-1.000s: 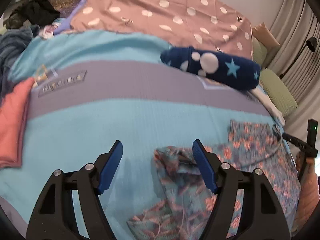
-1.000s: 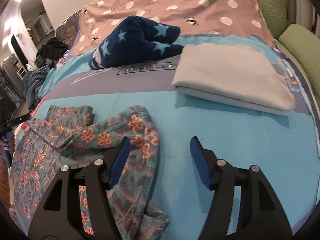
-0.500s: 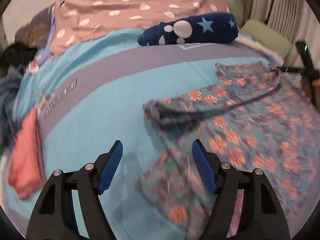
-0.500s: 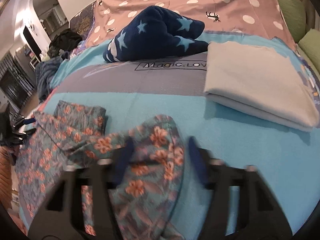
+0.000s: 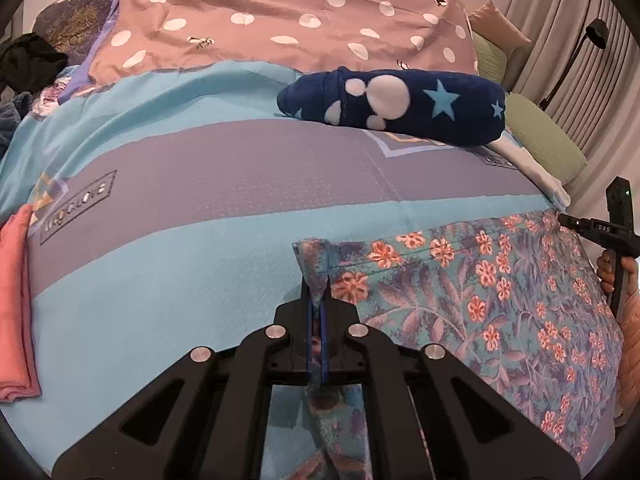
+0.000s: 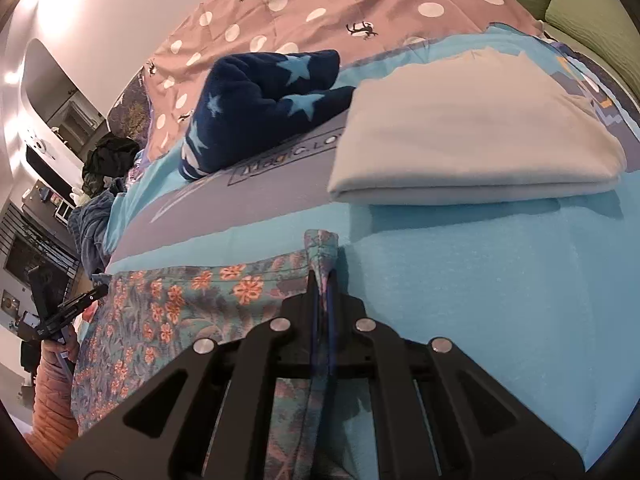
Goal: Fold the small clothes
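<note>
Left wrist view: the left gripper [image 5: 316,300] has its jaws clamped on one corner of the floral garment [image 5: 500,300]; the jaws have just been closing, and a pinched fold of cloth stands up between the blue pads. The garment lies spread flat on the bed [image 5: 180,272], on the turquoise part of the cover, and runs rightward from that corner. At its far corner the right gripper [image 5: 576,222] meets the hem, held in a hand [image 5: 624,276].

Right wrist view: the right gripper [image 6: 323,280] is likewise clamped on a corner of the garment [image 6: 168,312], a raised tuck of cloth between its pads. The hemmed edge runs leftward toward the left gripper [image 6: 94,294] at the bed's edge.

Behind the garment lie a navy star-patterned blanket [image 5: 400,108], rolled up, and beside it a folded white cloth [image 6: 472,132], both well apart from the garment. A folded coral cloth [image 5: 14,300] lies at the left edge of the bed. A pink dotted sheet [image 5: 280,20] covers the far end.
</note>
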The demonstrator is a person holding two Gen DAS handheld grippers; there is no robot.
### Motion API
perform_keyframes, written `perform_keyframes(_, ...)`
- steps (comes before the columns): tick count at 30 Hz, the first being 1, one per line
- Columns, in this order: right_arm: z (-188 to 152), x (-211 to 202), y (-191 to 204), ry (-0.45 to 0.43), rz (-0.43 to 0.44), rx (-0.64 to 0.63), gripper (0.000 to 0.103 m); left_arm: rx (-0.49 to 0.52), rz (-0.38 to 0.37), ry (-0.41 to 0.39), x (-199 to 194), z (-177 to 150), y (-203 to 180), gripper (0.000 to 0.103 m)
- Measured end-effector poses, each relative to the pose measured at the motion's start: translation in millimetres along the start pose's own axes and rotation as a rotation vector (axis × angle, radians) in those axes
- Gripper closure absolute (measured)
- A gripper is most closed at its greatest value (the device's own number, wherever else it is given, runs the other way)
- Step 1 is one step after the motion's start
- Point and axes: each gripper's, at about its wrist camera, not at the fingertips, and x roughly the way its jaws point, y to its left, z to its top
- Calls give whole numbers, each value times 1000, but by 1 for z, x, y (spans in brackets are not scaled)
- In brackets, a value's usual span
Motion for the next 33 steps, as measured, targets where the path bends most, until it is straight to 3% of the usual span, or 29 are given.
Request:
perform_keyframes(2, 0, -7, -2, -14, -35, 9, 79, 16, 25, -17, -7, -1, -2, 100)
perform_keyframes(3, -1, -14, -5, -22, -46, 22, 75, 15, 35, -17, -8, -1, -1, 99)
perform_keyframes(8, -42, -81, -23, -84, -19, 76, 74, 28, 160, 5, -20, -6, -5, 91)
perform_keyframes(10, -69, -108, -30, -95, -4, 92, 74, 56, 178, -16, -35, -7, -17, 84)
perform_keyframes(12, -106, -134, -35, -87, 34, 109, 74, 112, 179, -56, -55, -7, -42, 67)
perform_keyframes(14, -142, -153, -34, -76, 72, 102, 74, 158, 147, -86, -71, -6, -72, 57)
perform_keyframes(16, -167, -164, -28, -61, 114, 74, 74, 229, 73, -99, -85, -7, -114, 56)
perform_keyframes(18, -189, -172, -20, -51, 171, 26, 72, 298, -7, -100, -92, -11, -162, 48)
perform_keyframes(22, -209, -182, -7, -51, 265, -70, 57, 378, -137, -63, -91, -31, -239, 46)
perform_keyframes(26, -209, -165, 6, -7, 275, -144, 54, 487, -162, 6, -78, -63, -298, 42)
perform_keyframes(28, -206, -154, 7, 6, 278, -151, 55, 506, -174, 49, -70, -75, -310, 42)
perform_keyframes(29, -203, -149, 7, 9, 278, -143, 78, 510, -177, 72, -66, -82, -316, 41)
perform_keyframes(30, -200, -146, 7, 12, 278, -131, 91, 513, -172, 97, -59, -89, -322, 41)
perform_keyframes(33, -191, -171, 4, -72, 408, -110, 94, 528, -100, 141, -39, -109, -326, 41)
